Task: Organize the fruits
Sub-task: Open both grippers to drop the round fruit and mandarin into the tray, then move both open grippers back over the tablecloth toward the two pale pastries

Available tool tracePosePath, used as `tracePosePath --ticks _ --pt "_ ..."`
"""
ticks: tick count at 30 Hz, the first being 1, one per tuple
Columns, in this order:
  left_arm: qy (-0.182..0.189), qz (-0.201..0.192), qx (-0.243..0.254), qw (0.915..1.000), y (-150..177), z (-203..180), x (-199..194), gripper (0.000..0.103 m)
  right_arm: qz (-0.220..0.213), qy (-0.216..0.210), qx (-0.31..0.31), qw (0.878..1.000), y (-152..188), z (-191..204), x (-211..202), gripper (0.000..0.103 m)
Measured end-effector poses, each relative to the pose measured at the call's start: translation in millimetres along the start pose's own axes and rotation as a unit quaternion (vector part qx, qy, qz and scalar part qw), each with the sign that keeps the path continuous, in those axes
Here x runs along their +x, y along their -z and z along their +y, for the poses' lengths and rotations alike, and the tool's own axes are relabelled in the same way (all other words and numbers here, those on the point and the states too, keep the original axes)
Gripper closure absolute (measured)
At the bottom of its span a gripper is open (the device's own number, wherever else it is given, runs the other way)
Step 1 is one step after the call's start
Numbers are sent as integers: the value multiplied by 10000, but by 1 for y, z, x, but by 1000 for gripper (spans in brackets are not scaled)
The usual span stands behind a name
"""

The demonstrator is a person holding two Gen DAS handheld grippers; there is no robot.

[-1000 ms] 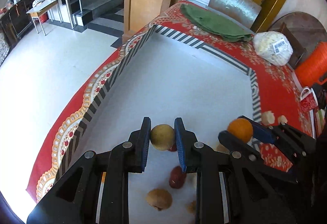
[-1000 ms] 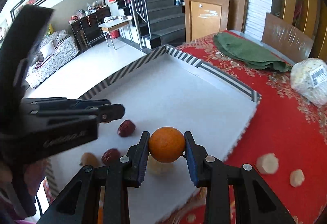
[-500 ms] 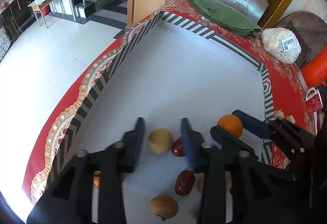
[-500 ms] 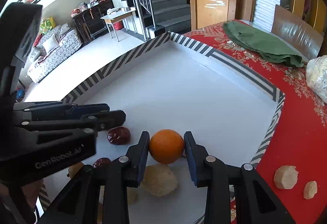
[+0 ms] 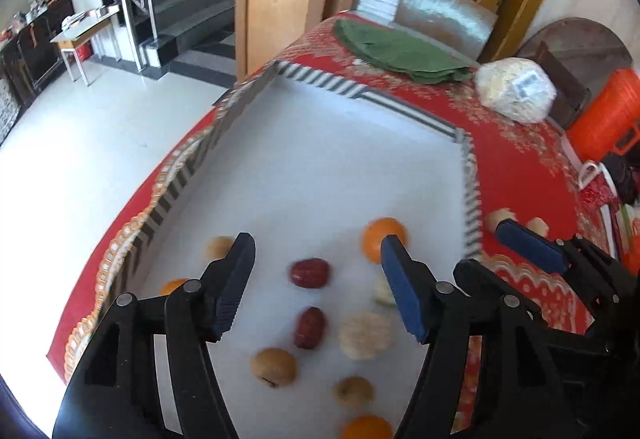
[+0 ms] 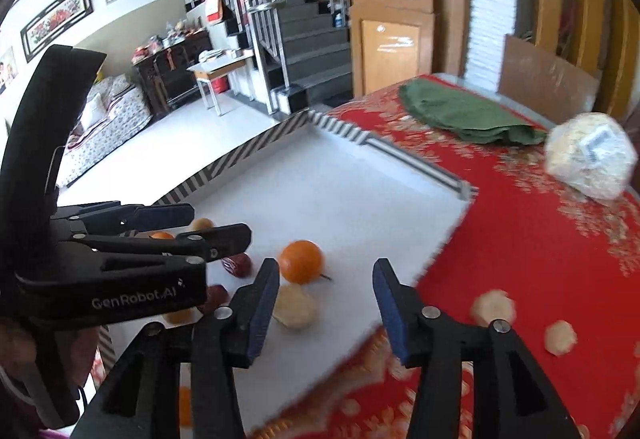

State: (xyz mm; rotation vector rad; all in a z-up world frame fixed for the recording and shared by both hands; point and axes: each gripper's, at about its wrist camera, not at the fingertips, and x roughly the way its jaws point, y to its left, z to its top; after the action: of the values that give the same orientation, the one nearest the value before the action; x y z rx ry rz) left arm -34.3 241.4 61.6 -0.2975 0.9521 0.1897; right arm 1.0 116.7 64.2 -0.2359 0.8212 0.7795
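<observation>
My left tongs (image 5: 316, 271) are spread wide with nothing between the pads, and my right tongs (image 6: 326, 291) gape just as wide, also empty. Through the left camera, a red date (image 5: 310, 272) lies on the white board (image 5: 320, 167) midway between the left pads, with a second date (image 5: 309, 327) just below it at six o'clock. The orange (image 5: 378, 239) rests on the board at one o'clock from the first date, right behind the tip of my left tongs' right pad. In the right camera, that orange (image 6: 301, 262) sits at eleven o'clock from my right tongs, with a pale round fruit (image 6: 295, 306) just beneath it.
</observation>
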Motion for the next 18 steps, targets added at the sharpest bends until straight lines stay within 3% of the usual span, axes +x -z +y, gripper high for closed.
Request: tracePosePath --ticks 11,18 --pt "431 37 549 9976 17 -72 -14 37 -247 318 574 9975 45 -45 -70 55" --pt "621 221 770 9948 27 -111 -8 37 -174 617 999 9929 83 -83 -97 55"
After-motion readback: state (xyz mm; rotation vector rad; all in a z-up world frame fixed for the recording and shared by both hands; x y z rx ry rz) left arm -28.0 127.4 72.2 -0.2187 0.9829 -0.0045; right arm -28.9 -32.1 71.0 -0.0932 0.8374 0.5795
